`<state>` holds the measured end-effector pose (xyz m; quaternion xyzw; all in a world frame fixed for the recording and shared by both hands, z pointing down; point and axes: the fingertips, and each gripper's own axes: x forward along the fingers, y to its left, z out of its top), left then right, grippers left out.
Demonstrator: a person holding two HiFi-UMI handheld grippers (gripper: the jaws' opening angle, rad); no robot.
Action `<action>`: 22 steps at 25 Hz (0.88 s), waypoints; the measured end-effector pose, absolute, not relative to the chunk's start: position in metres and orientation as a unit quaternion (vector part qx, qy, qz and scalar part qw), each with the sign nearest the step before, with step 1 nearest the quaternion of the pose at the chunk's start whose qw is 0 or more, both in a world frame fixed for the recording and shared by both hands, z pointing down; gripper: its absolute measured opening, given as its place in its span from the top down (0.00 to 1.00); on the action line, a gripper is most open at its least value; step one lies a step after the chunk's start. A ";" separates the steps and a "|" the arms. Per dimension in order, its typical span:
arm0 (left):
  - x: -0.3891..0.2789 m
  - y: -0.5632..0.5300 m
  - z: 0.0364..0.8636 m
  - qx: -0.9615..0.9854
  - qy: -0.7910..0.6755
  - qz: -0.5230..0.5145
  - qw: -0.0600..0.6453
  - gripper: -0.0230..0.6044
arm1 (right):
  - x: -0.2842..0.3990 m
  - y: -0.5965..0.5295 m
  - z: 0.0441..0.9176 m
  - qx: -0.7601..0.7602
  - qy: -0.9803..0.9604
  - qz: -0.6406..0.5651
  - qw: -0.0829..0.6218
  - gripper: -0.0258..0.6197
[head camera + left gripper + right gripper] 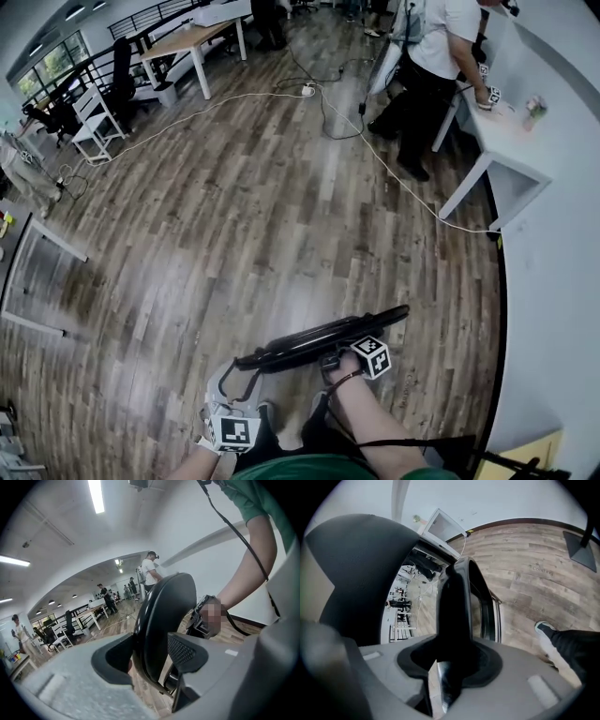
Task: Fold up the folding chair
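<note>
One flat-folded black folding chair (319,339) lies crosswise just in front of the person's legs. It is held between the two grippers over the brown wooden plank floor (262,206). The left gripper (232,380) pinches the chair's left end: in the left gripper view the curved black edge fills the gap and both dark pads lie against it. The right gripper (336,357) is clamped further along to the right, its jaws pressed close on a thin black edge of the chair. Ahead of both grippers the floor is open for a long way, crossed by one thin white cable (394,173) that runs from far ahead on the left toward the right. To the right of the right gripper the curved white wall (553,309) comes near, so room is tight on that side. Further ahead on the right stands one white table (520,155) with one person in a white shirt (436,56) at it. On it sits one small cup-like container (534,108); its contents cannot be made out. Far ahead and left of the left gripper stand one wooden-topped table with white legs (192,42) and one white chair (89,127).
</note>
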<state>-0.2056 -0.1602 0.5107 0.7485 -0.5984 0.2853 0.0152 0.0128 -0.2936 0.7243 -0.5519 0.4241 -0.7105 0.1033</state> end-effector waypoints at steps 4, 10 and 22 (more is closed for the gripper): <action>-0.203 -0.158 0.506 0.747 -0.602 0.281 0.013 0.58 | 0.010 -0.298 0.724 -0.555 0.432 -0.705 0.088 0.74; -0.202 -0.160 0.509 0.746 -0.598 0.292 -0.012 0.58 | 0.003 -0.311 0.725 -0.546 0.447 -0.705 0.075 0.74; -0.232 -0.203 0.505 0.729 -0.615 0.301 0.014 0.63 | -0.015 -0.341 0.719 -0.530 0.445 -0.705 0.155 0.62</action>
